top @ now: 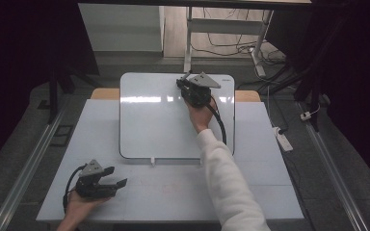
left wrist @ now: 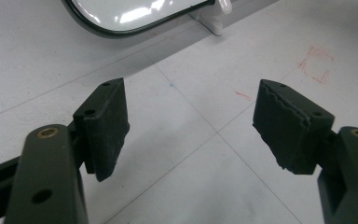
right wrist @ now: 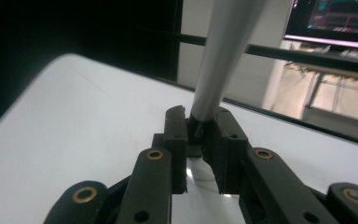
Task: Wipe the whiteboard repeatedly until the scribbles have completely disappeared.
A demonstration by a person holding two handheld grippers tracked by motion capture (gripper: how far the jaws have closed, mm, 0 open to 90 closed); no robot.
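Note:
A white whiteboard (top: 154,120) with a dark rim lies flat at the middle and back of the pale table (top: 173,192). My right gripper (top: 184,84) hovers over the board's far right corner, held by a hand in a white sleeve. In the right gripper view its jaws (right wrist: 198,122) are shut on the dark end of a grey marker-like pen (right wrist: 219,56), which rises up and away from the white board (right wrist: 74,121). My left gripper (top: 118,177) rests near the table's front left, open; its pads (left wrist: 105,121) stand wide apart over bare table with nothing between them.
A small white tab (top: 152,161) sticks out from the board's near edge, and the board's rounded corner (left wrist: 121,18) lies beyond the left jaws. Faint red marks (left wrist: 317,65) are drawn on the table. A power strip (top: 284,139) and cables lie on the floor at right.

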